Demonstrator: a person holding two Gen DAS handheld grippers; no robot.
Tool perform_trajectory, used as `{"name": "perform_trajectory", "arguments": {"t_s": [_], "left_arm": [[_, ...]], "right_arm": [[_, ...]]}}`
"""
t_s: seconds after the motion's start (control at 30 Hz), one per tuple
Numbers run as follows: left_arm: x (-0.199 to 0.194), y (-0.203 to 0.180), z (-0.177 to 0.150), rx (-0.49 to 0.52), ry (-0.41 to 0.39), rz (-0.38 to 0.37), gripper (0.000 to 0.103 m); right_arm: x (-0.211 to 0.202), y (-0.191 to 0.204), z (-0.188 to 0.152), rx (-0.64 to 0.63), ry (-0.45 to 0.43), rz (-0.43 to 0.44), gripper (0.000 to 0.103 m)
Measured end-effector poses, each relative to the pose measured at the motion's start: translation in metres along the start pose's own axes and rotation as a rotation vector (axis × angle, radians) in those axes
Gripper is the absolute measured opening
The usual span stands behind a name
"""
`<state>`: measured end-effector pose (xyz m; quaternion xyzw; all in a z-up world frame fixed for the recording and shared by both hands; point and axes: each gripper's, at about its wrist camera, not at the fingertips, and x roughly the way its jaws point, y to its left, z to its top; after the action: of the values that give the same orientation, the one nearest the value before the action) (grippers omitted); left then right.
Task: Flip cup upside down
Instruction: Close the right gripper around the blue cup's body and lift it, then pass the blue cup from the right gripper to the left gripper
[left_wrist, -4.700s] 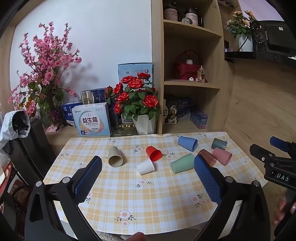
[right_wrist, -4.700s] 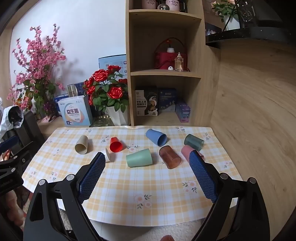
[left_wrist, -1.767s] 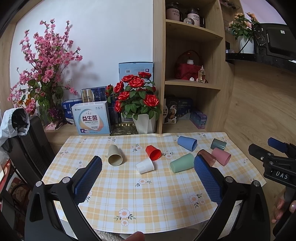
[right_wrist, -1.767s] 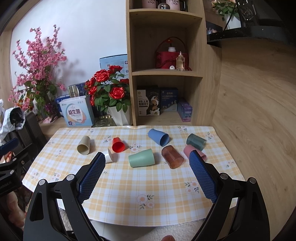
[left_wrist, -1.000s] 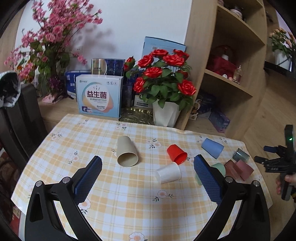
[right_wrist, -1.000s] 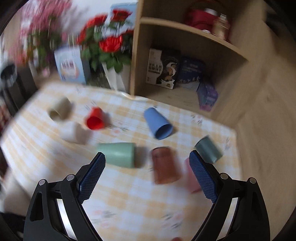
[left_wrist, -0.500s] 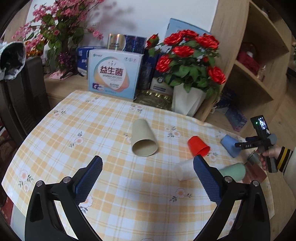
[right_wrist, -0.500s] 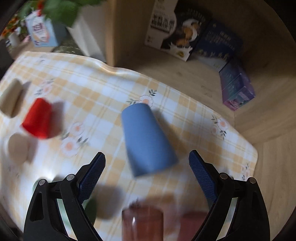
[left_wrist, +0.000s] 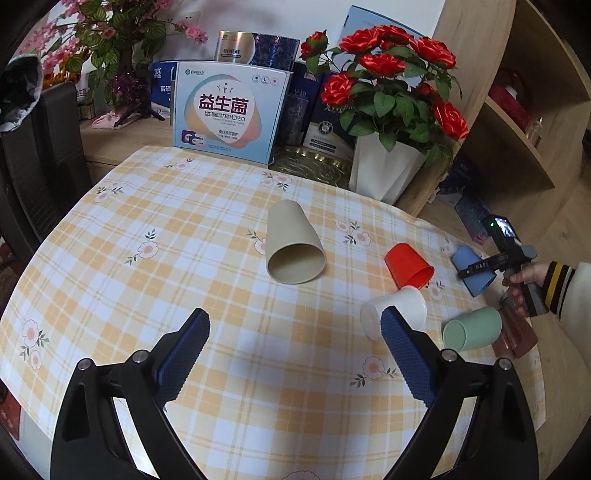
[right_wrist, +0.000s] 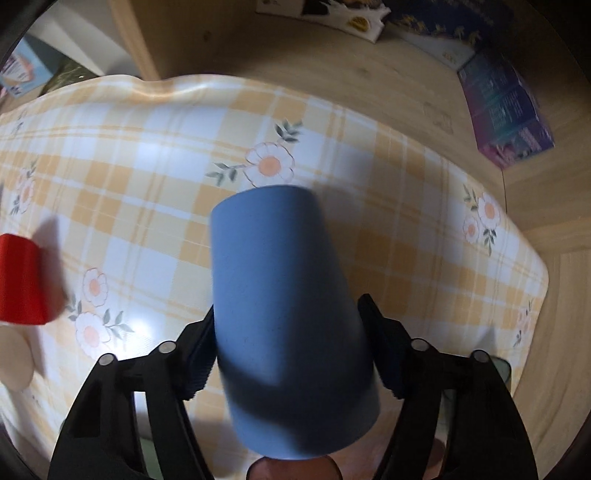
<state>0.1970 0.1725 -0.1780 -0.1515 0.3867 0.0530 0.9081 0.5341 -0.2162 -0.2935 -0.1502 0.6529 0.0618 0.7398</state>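
A blue cup (right_wrist: 288, 314) lies on its side on the checked tablecloth, mouth toward the camera, and fills the right wrist view. My right gripper (right_wrist: 290, 325) has one finger on each side of it, the pads close against its walls. In the left wrist view the right gripper (left_wrist: 476, 267) shows over the blue cup (left_wrist: 476, 275) at the far right. My left gripper (left_wrist: 295, 328) is open and empty above the cloth, in front of a beige cup (left_wrist: 293, 245) that lies on its side.
Red (left_wrist: 408, 264), white (left_wrist: 393, 312), mint green (left_wrist: 471, 328) and brown (left_wrist: 515, 338) cups lie on their sides on the table (left_wrist: 147, 221). A rose pot (left_wrist: 384, 173), boxes and a shelf unit stand behind. A black chair (left_wrist: 33, 155) stands at the left.
My right gripper has moved down and forward onto the blue cup and its fingers have closed in around it. My left gripper has moved forward over the table toward the beige cup.
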Motion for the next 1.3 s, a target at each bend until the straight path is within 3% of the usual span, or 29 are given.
{"name": "perform_trajectory", "arguments": {"t_s": [0.17,0.43,0.63,0.77,0.9,1.03,1.13,1.3], "left_arm": [[-0.001,0.000,-0.003,0.008,0.014,0.032,0.087],[-0.014,0.003,-0.003,-0.018,-0.002,0.011,0.087],[-0.024,0.001,-0.012,-0.013,0.001,-0.016,0.087],[-0.026,0.001,-0.020,-0.009,0.020,-0.023,0.087],[-0.027,0.001,-0.029,0.001,0.048,-0.020,0.087],[-0.032,0.000,-0.038,0.014,0.055,-0.018,0.087],[-0.036,-0.001,-0.041,0.028,0.051,-0.017,0.087],[-0.046,0.004,-0.048,0.022,0.019,0.003,0.087]], "right_arm": [[-0.026,-0.001,-0.008,0.041,-0.087,0.016,0.067],[-0.099,0.004,-0.050,0.120,-0.222,0.181,0.067],[-0.153,0.058,-0.124,0.108,-0.321,0.396,0.067],[-0.167,0.104,-0.173,0.127,-0.341,0.459,0.067],[-0.157,0.144,-0.213,0.149,-0.344,0.501,0.067],[-0.119,0.179,-0.241,0.232,-0.273,0.531,0.067],[-0.087,0.192,-0.249,0.292,-0.209,0.569,0.067],[-0.078,0.211,-0.256,0.296,-0.214,0.524,0.066]]}}
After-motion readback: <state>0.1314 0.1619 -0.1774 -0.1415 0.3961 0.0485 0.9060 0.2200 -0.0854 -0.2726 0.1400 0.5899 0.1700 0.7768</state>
